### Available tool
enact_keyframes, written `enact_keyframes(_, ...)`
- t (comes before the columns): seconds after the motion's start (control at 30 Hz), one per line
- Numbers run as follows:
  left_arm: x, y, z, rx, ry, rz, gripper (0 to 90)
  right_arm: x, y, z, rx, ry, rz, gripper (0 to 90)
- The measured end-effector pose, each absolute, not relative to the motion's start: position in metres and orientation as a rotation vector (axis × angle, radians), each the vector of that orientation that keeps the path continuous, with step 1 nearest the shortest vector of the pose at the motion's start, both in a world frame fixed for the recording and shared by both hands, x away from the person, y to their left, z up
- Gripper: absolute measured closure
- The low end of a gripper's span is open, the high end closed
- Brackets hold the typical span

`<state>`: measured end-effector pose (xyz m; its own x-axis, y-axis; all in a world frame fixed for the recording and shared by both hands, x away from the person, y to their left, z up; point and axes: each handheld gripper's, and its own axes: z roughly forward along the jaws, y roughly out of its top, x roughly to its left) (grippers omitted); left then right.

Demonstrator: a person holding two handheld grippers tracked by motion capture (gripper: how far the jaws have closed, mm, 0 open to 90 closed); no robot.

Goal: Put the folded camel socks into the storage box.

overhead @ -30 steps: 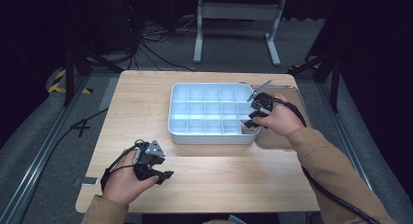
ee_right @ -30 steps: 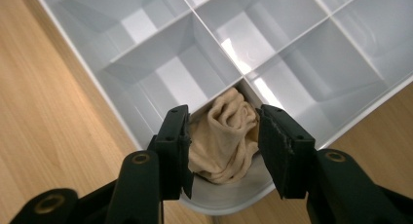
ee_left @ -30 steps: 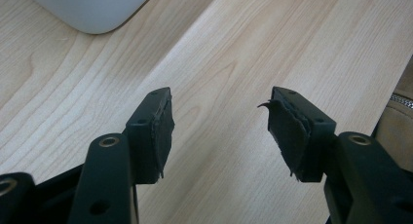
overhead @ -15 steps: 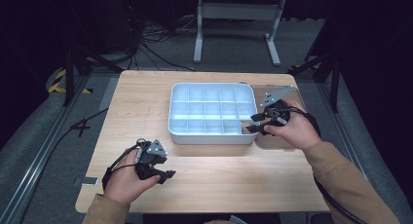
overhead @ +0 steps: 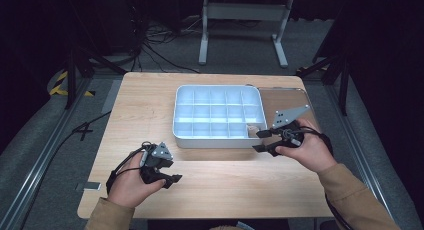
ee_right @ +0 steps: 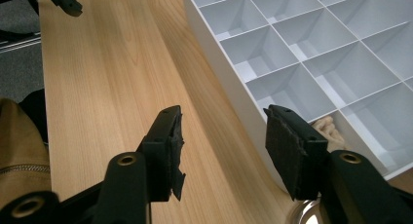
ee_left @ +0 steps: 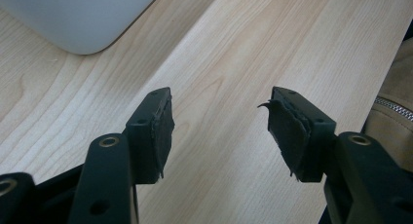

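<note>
Since it looks thin and moulded, the white plastic compartment tray [overhead: 218,115] at the table's [overhead: 150,110] middle should be light, stiff, slick—best pinched by its near-right rim. Right gripper [overhead: 264,140] has just been opening, nothing between its jaws; left gripper [overhead: 170,181] rests spread, empty—well apart.

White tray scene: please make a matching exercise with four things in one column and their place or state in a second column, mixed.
1. white tray
2. small beige piece
3. left hand-held gripper
4. right hand-held gripper

a. open, at the tray's near right corner
b. in a corner compartment
c. middle of the table, far half
d. open, over bare wood near the front edge

Pairs: 1-c, 2-b, 3-d, 4-a
</note>
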<state>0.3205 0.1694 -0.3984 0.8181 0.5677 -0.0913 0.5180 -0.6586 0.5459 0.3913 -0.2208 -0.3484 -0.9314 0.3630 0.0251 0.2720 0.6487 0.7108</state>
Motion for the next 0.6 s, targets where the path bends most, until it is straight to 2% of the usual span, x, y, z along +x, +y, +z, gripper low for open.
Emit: enact_keyframes(0.6, 0.321, 0.170, -0.401, 2.445, 0.804, 0.109, 43.0, 0.361, -0.224, -0.376, 0.515, 2.749, 1.144, 43.6)
